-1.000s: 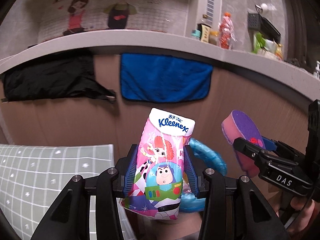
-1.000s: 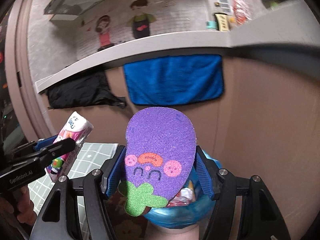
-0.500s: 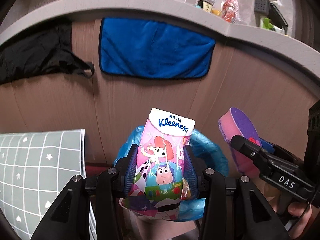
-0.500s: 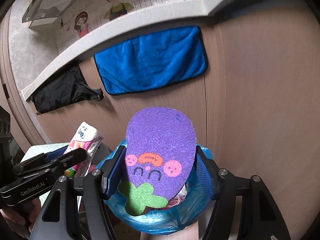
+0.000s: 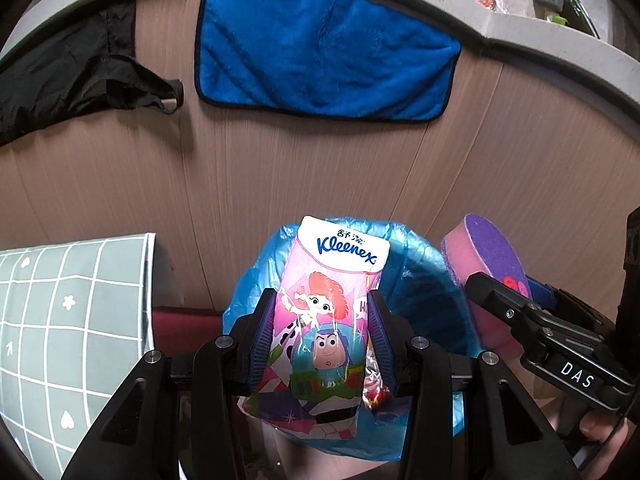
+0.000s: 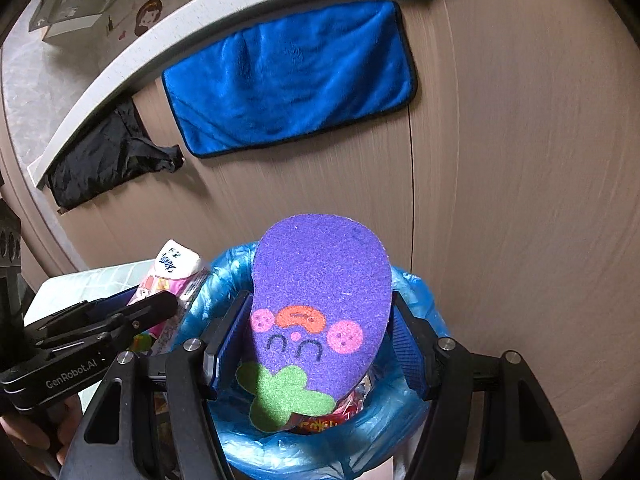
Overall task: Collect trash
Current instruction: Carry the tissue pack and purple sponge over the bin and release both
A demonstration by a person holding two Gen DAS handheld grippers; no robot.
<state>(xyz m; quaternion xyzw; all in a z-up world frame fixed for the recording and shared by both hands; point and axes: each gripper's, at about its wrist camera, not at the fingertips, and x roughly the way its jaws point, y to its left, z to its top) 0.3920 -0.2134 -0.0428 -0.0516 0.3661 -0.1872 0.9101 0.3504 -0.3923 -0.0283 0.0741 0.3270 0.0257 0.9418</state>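
Note:
My left gripper point(image 5: 320, 336) is shut on a pink Kleenex tissue pack point(image 5: 328, 312) with cartoon figures and holds it over the trash bin with a blue bag liner point(image 5: 424, 296). My right gripper point(image 6: 316, 344) is shut on a purple eggplant-shaped sponge point(image 6: 320, 292) and holds it over the same bin point(image 6: 416, 404). The sponge point(image 5: 484, 256) and right gripper also show at the right of the left wrist view. The tissue pack point(image 6: 172, 276) and left gripper show at the left of the right wrist view. Wrappers lie inside the bin point(image 6: 320, 424).
A wood-panel counter front point(image 5: 280, 168) stands right behind the bin. A blue towel point(image 5: 320, 52) and a black cloth point(image 5: 72, 76) hang on it. A table with a grey checked cloth point(image 5: 72, 320) is to the left.
Both grippers have tilted down and moved closer over the bin, each still holding its item. More of the blue-lined bin now shows under them.

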